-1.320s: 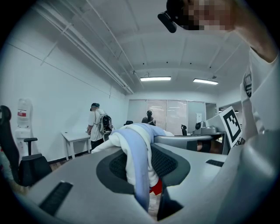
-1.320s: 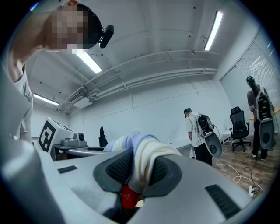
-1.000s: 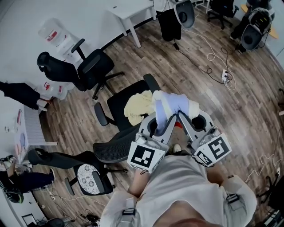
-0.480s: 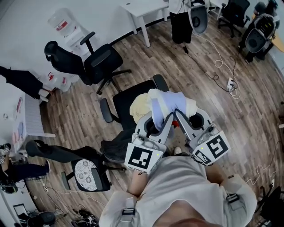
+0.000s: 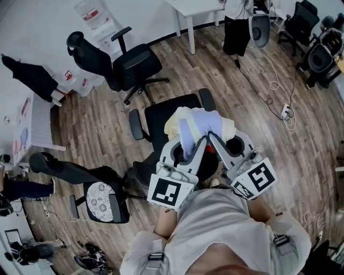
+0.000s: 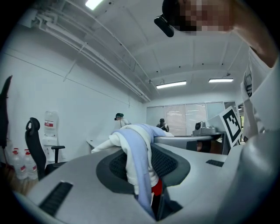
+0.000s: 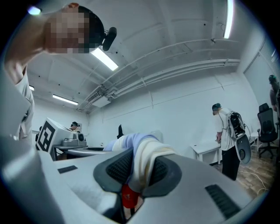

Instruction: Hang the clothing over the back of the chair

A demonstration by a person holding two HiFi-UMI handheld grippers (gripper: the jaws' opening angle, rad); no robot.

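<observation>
Black chair blocks straight ahead, another chair crowds the left; floor right lies open.

chair: standing mid-floor, its seat facing up.
clothing: hanging over the chair's seat, sitting in both tongs.
left tongs: clamping it at the chair's near side.
right tongs: clamping it just right of those.
second chair: standing behind-left of the chair.
third chair: standing near-left of the chair.
table: standing far behind the chair.
</observation>
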